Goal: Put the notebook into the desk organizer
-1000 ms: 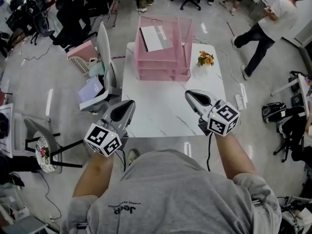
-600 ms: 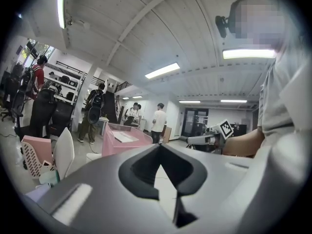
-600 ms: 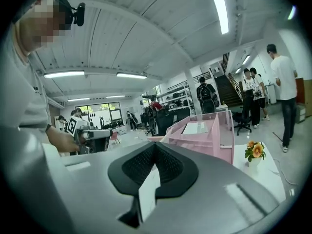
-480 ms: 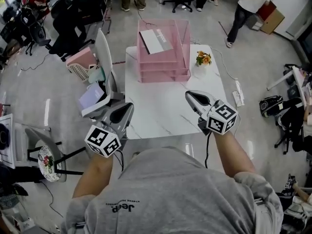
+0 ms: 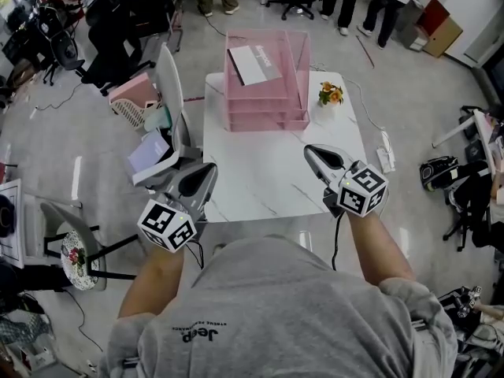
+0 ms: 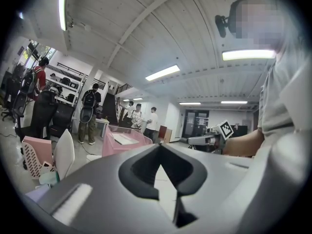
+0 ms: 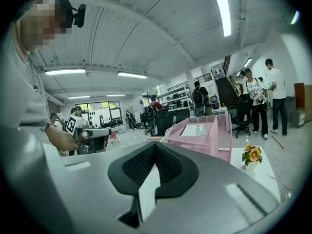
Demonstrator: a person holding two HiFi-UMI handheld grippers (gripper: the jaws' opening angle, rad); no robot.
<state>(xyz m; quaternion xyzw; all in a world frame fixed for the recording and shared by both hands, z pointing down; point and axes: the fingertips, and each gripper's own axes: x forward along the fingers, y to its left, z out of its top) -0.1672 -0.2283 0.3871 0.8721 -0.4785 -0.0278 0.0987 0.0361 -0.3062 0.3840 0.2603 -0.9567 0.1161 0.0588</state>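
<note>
Since the notebook [image 5: 253,64] lies in the top tray of the pink desk organizer [image 5: 268,120], the job looks done, so not much is left to go wrong. The notebook sits a bit crooked, though. If a hand reached back in and bumped the organizer, I think it could slide or tip out. The little pot of flowers [image 5: 331,95] stands just beside the organizer, so a careless push on that side might knock it over.

Both arms are bent and held out in front of the person, near the close edge of the white table [image 5: 268,179], well apart from the organizer. The left gripper [image 5: 208,168] points flat ahead with its jaws pressed together and nothing between them. The right gripper [image 5: 312,150] tips down a little, jaws also pressed together and empty.
</note>
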